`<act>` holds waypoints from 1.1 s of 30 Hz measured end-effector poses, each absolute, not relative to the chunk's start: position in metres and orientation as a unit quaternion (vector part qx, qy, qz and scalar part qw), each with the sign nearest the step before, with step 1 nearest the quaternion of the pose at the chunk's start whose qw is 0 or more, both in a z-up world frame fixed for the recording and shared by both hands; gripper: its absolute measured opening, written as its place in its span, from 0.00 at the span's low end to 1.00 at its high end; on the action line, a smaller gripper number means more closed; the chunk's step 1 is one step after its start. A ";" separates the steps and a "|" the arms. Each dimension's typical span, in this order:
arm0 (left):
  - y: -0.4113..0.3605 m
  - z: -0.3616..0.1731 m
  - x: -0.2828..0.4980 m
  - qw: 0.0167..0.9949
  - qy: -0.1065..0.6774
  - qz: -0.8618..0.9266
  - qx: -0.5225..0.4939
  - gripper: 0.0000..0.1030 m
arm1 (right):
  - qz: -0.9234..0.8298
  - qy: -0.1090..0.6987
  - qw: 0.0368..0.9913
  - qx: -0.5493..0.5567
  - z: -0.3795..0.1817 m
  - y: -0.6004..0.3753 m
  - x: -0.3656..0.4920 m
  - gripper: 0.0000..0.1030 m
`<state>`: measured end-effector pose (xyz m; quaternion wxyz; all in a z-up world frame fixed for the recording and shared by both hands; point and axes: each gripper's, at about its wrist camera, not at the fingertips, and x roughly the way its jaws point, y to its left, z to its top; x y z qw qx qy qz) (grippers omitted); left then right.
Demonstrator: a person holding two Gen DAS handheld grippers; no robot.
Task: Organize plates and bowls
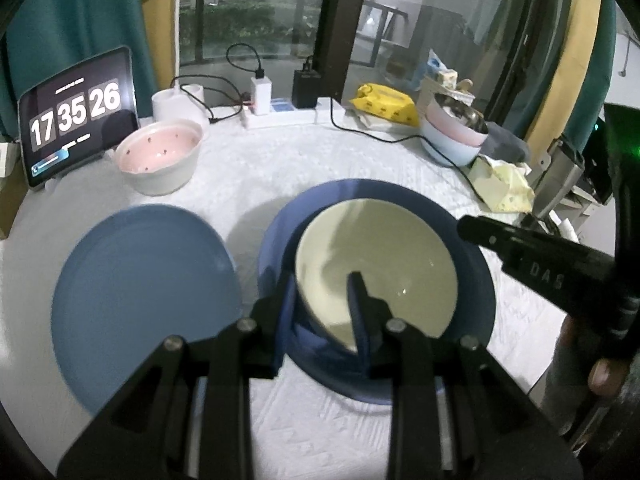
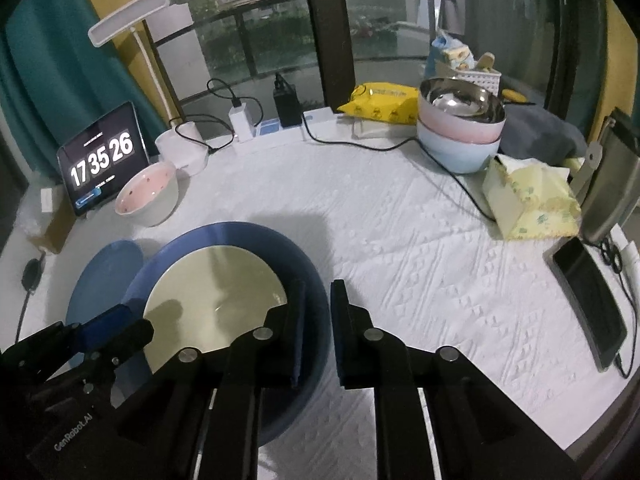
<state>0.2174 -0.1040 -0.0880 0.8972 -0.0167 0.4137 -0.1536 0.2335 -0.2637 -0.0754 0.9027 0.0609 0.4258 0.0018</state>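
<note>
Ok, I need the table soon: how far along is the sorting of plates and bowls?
Done: a bowl stack stands at the back, and the cream bowl sits inside the dark blue bowl. In hand: the left gripper grips the cream bowl's rim; the right gripper straddles the dark blue rim, open. Left: the pink bowl and the light blue plate lie apart, unstacked.

A small bowl (image 1: 376, 268) sits inside a big bowl (image 1: 472, 248) on the table (image 2: 400, 240). A flat plate (image 1: 144, 300) lies just left of the big bowl. Behind the plate stands another bowl (image 1: 160, 160), and left of that a tablet (image 1: 78, 118). Far back on the right is a stack of bowls (image 2: 460, 136). A tissue pack (image 2: 528, 200) lies in front of the stack.
</note>
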 end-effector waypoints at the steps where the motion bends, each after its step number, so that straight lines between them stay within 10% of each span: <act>1: -0.104 -0.087 0.218 0.898 0.413 -0.152 -0.016 0.28 | 0.003 0.426 0.903 0.060 -0.075 -0.262 0.234 0.19; 33: -0.043 -0.068 0.270 0.912 0.394 -0.112 -0.038 0.46 | 0.050 0.434 0.899 0.041 -0.055 -0.205 0.290 0.22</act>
